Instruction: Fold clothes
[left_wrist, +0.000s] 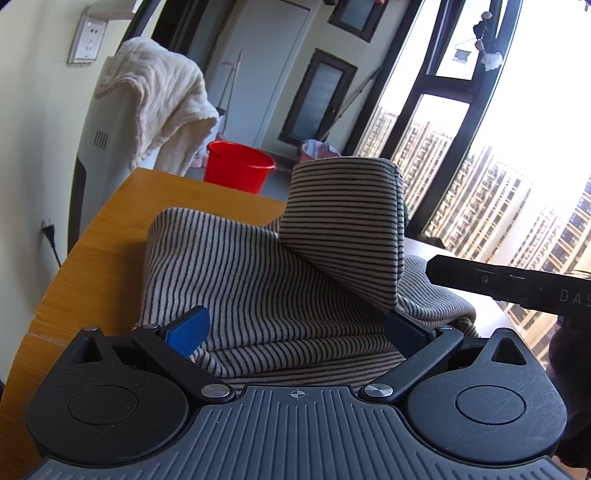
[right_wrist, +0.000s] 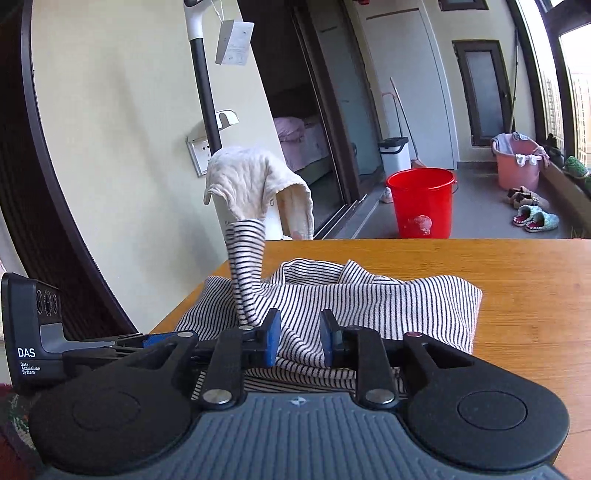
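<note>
Logging shirt (left_wrist: 258, 266) lying bunched, part-folded, on table (right_wrist: 517, 280), near its left corner. Noting sleeve (left_wrist: 343, 221) standing up off shirt's near-left part, its lower end touching the right finger of left gripper (left_wrist: 295, 328).

Recording left gripper spread wide, gripping nothing, hovering low at shirt's near edge. Recording right gripper (right_wrist: 299, 338) just right of it, pads parted with a gap, clamping nothing, striped cloth showing beyond the gap. Not managing to tell whether either is touching cloth underneath.

Flagging risks, as judgement only:
- Expecting sleeve to flop back, being merely propped and not pinched; possibly landing crooked across shirt and spoiling the fold line.
- Expecting a one-layer pinch if right gripper closes here, cloth being stacked in several layers at shirt's near edge; likely dragging the top layer and leaving the rest behind.
- Watching for the two tools bumping, sitting close together at shirt's near-left.
- Watching for shirt sliding off the corner to its left, wood looking smooth.

Noting surface: orange-brown wood, bare right of shirt and beyond it.

Noting room: red bucket (right_wrist: 421, 199) on floor beyond shirt; pale towel (left_wrist: 162, 92) draped over a white unit beyond-left of shirt; socket (left_wrist: 86, 37) on wall above that; tall windows (left_wrist: 443, 155) far right of shirt, showing tower blocks; pink basket (right_wrist: 517, 166) and slippers (right_wrist: 535, 218) beyond-right of shirt.
</note>
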